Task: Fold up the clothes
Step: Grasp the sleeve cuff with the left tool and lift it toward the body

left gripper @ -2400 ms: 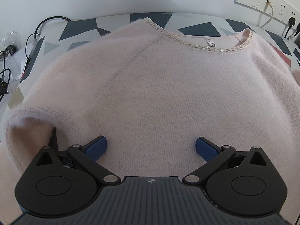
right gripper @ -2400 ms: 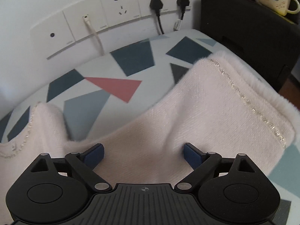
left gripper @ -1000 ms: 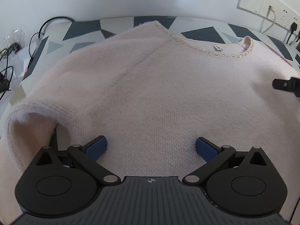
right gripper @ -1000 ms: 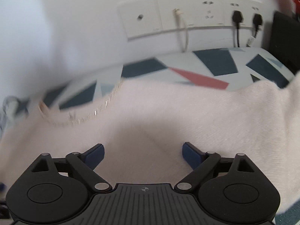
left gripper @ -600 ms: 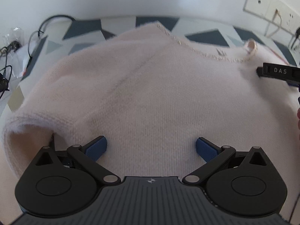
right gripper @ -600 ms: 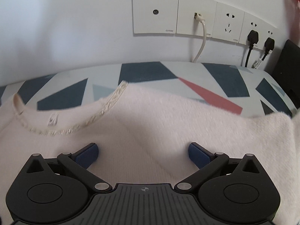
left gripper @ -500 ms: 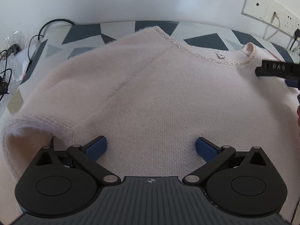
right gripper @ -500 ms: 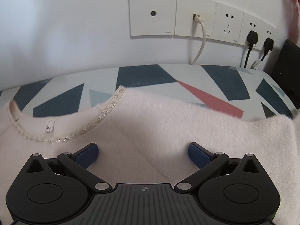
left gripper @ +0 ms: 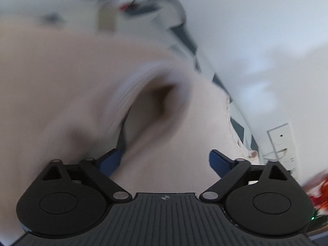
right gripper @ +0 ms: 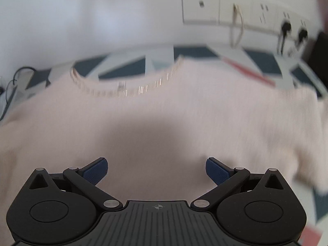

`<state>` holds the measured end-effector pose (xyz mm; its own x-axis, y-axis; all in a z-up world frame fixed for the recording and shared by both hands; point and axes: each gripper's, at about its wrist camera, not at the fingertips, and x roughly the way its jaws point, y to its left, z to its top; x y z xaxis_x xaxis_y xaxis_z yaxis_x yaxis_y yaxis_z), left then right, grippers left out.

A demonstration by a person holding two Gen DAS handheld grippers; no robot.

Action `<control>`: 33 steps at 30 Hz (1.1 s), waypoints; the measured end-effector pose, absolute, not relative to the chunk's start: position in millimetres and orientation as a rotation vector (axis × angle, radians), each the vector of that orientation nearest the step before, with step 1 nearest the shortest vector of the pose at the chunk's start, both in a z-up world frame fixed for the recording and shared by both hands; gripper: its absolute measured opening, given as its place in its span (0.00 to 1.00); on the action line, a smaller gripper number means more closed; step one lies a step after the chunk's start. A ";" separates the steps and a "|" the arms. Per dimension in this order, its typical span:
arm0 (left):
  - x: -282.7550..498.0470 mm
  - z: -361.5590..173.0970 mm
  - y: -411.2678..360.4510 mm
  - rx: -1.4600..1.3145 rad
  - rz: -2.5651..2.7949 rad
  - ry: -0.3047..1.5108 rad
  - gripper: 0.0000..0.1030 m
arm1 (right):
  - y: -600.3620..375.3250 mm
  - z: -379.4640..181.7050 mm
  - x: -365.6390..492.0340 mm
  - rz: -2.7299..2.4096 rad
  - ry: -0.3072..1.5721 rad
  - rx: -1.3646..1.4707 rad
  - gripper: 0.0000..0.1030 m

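A pale pink knit sweater (right gripper: 164, 123) lies spread on the patterned table, its beaded neckline (right gripper: 123, 90) toward the wall. My right gripper (right gripper: 156, 169) hovers open above the sweater's chest with nothing between its blue pads. In the left wrist view the picture is tilted and blurred. There the sweater (left gripper: 61, 82) fills the left, and its sleeve cuff opening (left gripper: 155, 102) gapes just ahead of my left gripper (left gripper: 166, 160), which is open and empty.
Wall sockets with plugs and a white cable (right gripper: 237, 26) line the wall behind the table (right gripper: 127, 63). Dark cables (right gripper: 18, 75) lie at the far left edge. A dark object (right gripper: 319, 47) stands at the right. Something red (left gripper: 315, 186) is blurred at the left view's right edge.
My left gripper has swung sharply left and rolled, now facing the sleeve cuff instead of the sweater's body. The right gripper has pulled back and turned left, centring the neckline.
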<state>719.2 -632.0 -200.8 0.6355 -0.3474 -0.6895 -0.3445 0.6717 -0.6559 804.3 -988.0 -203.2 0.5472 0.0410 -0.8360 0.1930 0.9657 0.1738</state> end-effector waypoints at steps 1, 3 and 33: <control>713.0 -197.8 -629.8 -0.846 0.004 0.918 0.91 | -985.1 -202.8 801.2 -0.089 0.999 0.283 0.99; 698.6 -183.1 -624.1 -0.745 0.046 0.913 0.91 | -977.4 -201.4 795.5 -0.078 1.001 0.282 0.99; 676.4 -147.4 -498.4 -0.459 0.408 0.693 0.19 | -907.2 -183.7 810.4 -0.027 1.083 0.233 0.99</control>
<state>676.4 -498.4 -147.4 0.6994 0.2040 -0.6850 -0.4998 0.8247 -0.2646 810.4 -907.2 -183.7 0.4710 0.0924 -0.8773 0.1356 0.9751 0.1755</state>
